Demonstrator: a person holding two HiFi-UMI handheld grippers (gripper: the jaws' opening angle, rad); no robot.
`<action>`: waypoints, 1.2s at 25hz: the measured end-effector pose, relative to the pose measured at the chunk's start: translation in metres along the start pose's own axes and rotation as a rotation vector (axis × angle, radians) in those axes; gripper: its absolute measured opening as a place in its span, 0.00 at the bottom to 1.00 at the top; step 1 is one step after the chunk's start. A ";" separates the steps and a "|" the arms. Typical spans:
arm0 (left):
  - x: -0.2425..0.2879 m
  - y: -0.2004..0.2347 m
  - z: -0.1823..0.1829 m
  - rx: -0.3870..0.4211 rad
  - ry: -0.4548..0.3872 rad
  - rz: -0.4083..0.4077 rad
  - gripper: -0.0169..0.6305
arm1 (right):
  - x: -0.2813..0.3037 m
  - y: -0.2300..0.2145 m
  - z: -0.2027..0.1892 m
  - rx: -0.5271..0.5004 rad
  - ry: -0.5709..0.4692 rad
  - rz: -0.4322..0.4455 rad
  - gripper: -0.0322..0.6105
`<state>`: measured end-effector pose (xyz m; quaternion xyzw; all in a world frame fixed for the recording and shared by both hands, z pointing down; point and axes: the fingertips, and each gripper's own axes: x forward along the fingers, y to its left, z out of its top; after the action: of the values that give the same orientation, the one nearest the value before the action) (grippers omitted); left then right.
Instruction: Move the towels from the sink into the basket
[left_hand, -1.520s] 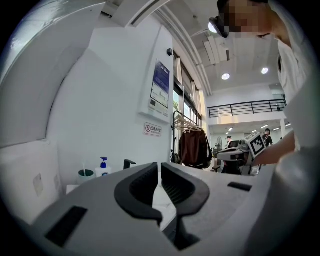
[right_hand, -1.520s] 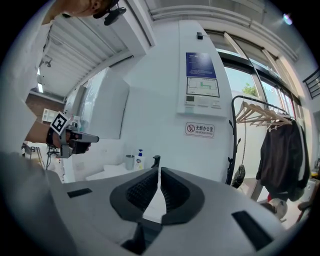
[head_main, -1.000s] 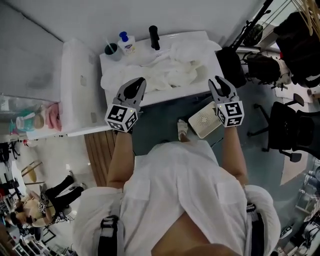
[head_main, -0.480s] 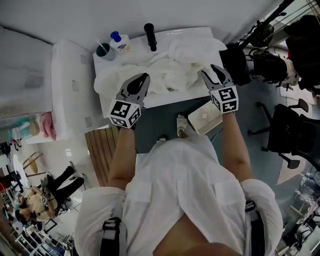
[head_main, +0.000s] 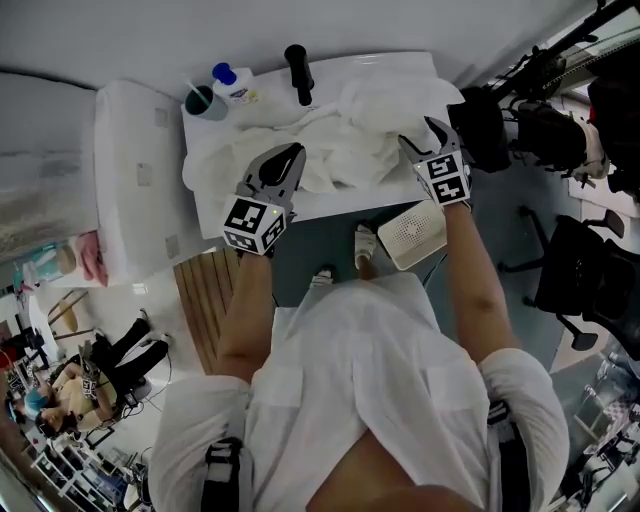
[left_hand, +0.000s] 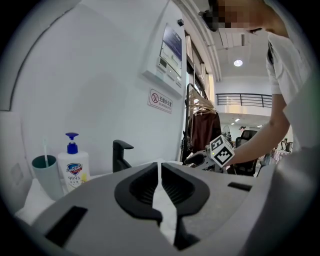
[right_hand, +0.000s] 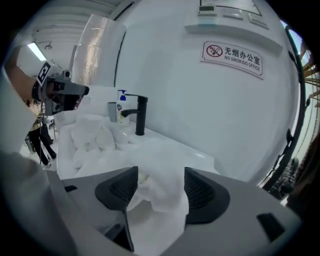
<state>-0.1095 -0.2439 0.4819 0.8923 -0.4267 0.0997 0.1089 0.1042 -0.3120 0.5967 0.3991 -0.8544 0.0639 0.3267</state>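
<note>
With the towels (head_main: 340, 150) heaped in the sink (head_main: 335, 207), the right tongs (head_main: 420, 135), just spread wider around a fold, should be pushed deeper before being closed, the left tongs (head_main: 296, 152), pressed nearly together and empty, being kept clear

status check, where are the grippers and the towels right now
Left gripper shut, above the towels' front edge. Right gripper open, jaws just been opening, towel fold between them. Towels heaped in the sink. Tap at back, clear.
</note>
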 end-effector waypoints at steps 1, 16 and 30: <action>0.003 0.001 0.000 -0.002 0.001 0.001 0.07 | 0.005 -0.002 -0.004 -0.006 0.022 0.007 0.50; 0.026 0.007 -0.014 -0.028 0.022 0.022 0.07 | 0.049 -0.013 -0.037 -0.063 0.208 -0.004 0.30; 0.018 -0.009 -0.003 0.006 0.002 -0.008 0.07 | -0.014 -0.029 -0.007 0.153 0.001 -0.136 0.14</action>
<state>-0.0918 -0.2509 0.4882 0.8942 -0.4226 0.1012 0.1070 0.1345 -0.3201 0.5891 0.4798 -0.8178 0.1068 0.2993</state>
